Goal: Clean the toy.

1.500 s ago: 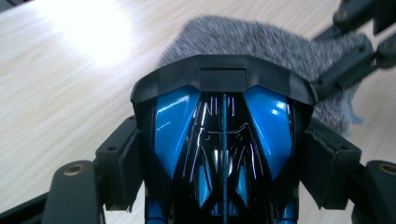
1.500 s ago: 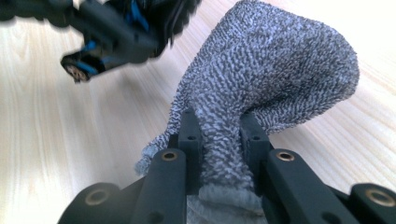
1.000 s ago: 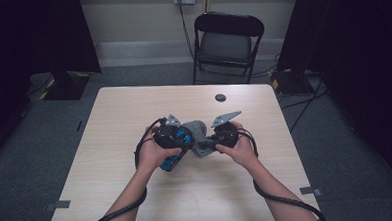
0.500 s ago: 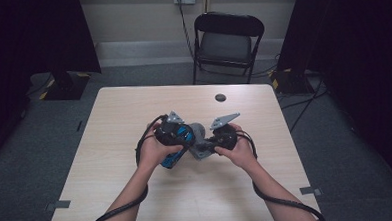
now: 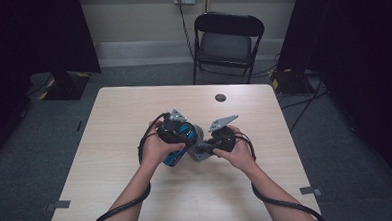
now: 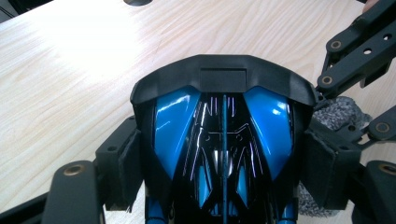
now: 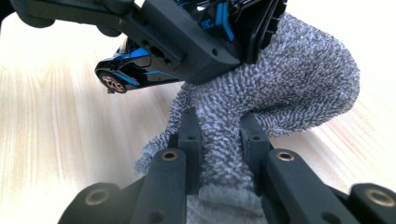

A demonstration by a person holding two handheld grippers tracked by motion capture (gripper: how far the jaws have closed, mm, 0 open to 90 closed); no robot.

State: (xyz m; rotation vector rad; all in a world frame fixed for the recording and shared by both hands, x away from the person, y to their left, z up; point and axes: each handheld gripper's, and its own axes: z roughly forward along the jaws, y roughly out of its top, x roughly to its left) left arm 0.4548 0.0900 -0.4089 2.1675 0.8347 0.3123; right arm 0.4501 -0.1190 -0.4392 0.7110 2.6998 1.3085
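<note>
I have one blue and black toy car clamped across its body in my left claw, a pad pressed on each flank, the jaws standing fairly wide to span it. In the high view the car sits above the middle of the pale wood surface, tilted, with its lower end down by my left hand.

Just right of the car I count one grey knitted cloth. My right claw pinches a fold of it, jaws drawn narrow with the fabric bunched between the pads. From the right gripper view the cloth bulges up against the car's underside and touches it, while the left claw's black arm crosses in front and hides most of the car's body; one wheel hub pokes out below that arm.

Both claws meet close together at the car, the right one just beside it, my right hand behind.

Farther from the car, toward the far edge of the surface, lies one small dark round disc, well apart. Beyond that edge stands one black folding chair on the grey floor. Nothing lies between the car and the disc.
</note>
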